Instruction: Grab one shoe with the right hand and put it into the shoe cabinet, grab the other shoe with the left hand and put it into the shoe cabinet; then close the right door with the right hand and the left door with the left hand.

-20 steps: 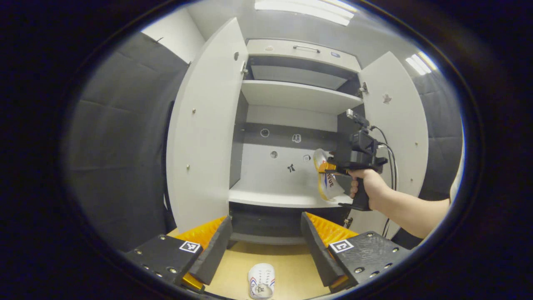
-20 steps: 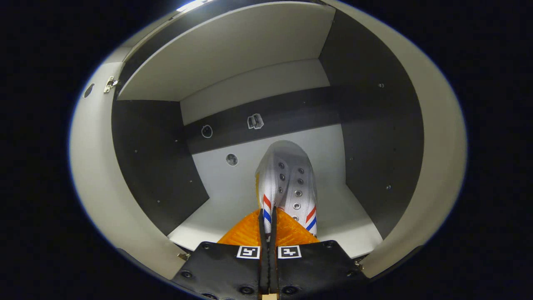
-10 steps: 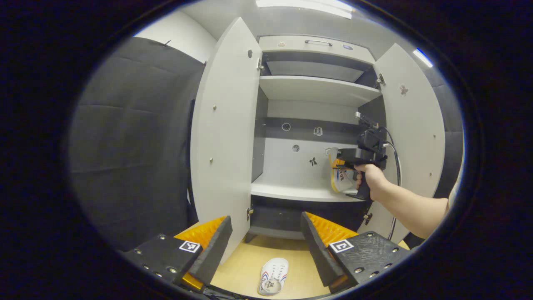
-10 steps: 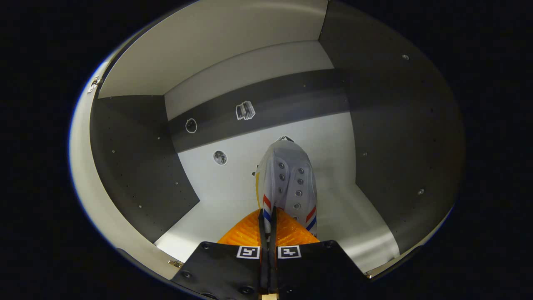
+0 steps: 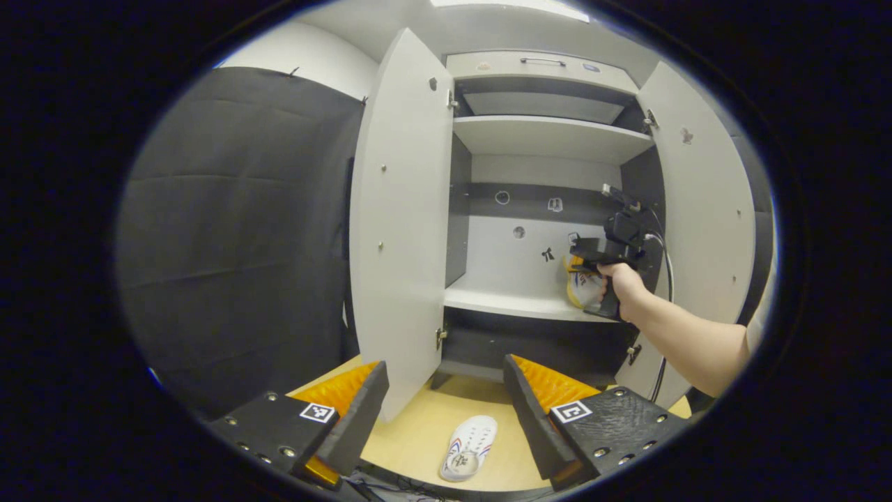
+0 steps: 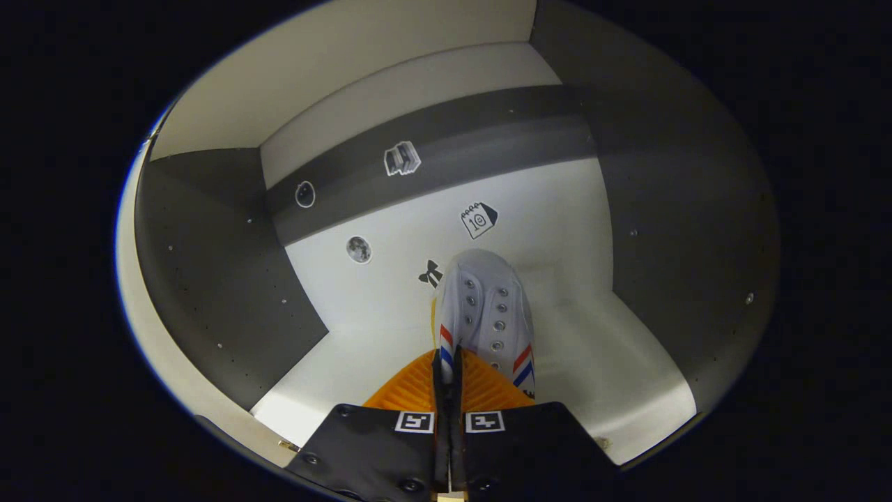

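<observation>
Pinching one white sneaker [image 6: 488, 314] inside the shoe cabinet [image 5: 543, 136], my right gripper [image 6: 449, 380] fingers are clamped; left gripper [image 5: 446, 404] fingers gape above the floor sneaker [image 5: 468, 446].

A dark padded wall panel [image 5: 237, 230] covers the left side of the left gripper view, with a strip of plain white wall [image 5: 306, 52] above it. A bright ceiling light [image 5: 509, 3] runs along the top edge. The floor [image 5: 418, 439] is pale, wood-coloured board. In the right gripper view, small stickers [image 6: 402, 158] dot a grey and white back panel [image 6: 529, 202].
</observation>
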